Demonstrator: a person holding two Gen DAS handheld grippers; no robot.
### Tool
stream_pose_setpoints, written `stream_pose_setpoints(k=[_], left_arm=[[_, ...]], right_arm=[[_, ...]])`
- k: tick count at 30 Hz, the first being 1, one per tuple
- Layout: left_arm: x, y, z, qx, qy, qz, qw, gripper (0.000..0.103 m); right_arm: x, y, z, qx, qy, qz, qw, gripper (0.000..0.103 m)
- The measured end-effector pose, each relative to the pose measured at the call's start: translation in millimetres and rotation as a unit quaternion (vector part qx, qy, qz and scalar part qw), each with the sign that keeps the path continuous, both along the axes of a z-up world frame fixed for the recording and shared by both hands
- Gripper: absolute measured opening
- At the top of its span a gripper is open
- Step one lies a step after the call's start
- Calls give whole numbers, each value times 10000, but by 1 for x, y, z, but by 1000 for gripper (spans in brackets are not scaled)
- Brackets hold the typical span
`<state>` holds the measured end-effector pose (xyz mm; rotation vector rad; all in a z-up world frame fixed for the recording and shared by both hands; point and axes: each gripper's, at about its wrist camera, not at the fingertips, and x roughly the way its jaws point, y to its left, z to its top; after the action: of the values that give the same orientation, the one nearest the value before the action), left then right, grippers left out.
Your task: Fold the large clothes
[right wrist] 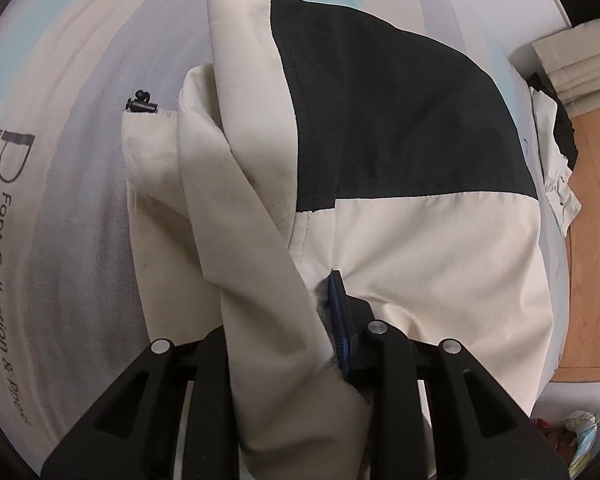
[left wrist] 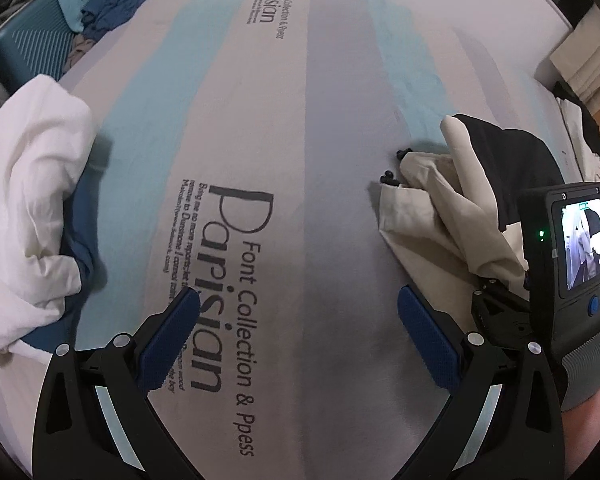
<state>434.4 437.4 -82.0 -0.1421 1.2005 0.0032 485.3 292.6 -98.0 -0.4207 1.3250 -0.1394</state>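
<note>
A cream and black jacket [right wrist: 400, 184] lies bunched on the striped bed sheet [right wrist: 72, 92]. My right gripper [right wrist: 332, 320] is shut on a fold of its cream fabric, which drapes over the left finger and hides it. A black cord stopper [right wrist: 142, 103] sticks out at the jacket's hem. In the left wrist view the same jacket [left wrist: 452, 200] sits at the right, with the right gripper's body and screen [left wrist: 572, 248] beside it. My left gripper [left wrist: 296, 336] is open and empty above the sheet [left wrist: 300, 120], left of the jacket.
A white garment [left wrist: 28, 184] lies over a blue one [left wrist: 82, 216] at the left of the bed. Folded blue clothes [left wrist: 116, 0] and a teal suitcase [left wrist: 32, 44] sit at the far left. More clothes [right wrist: 556, 168] and a wooden floor [right wrist: 596, 240] lie to the right.
</note>
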Motion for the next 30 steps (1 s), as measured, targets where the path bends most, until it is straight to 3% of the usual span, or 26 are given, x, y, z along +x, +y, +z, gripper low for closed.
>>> stream_pose_setpoints(k=[5,8,16,22,30], left_arm=[[-4,2,-6,123,39,-6,9999,97],[-7,4,-10,324,92,23,9994,97],[-21,18,-18,458,232,252,9984,97],[-30,14,-23,453,317,303,9980,97],[-33,-12,-20,458,351,213,9981,97]], right_arm=[[-8,1,0,9,-143,66,9999,29],[-11,0,4,211,-143,51,9997,40],[-21,-4,21,692,-145,195,9973,56],[-33,-10,36,1085,-119,496,9928,57],[-51,-23,74,1714,-121,792,9819,68]])
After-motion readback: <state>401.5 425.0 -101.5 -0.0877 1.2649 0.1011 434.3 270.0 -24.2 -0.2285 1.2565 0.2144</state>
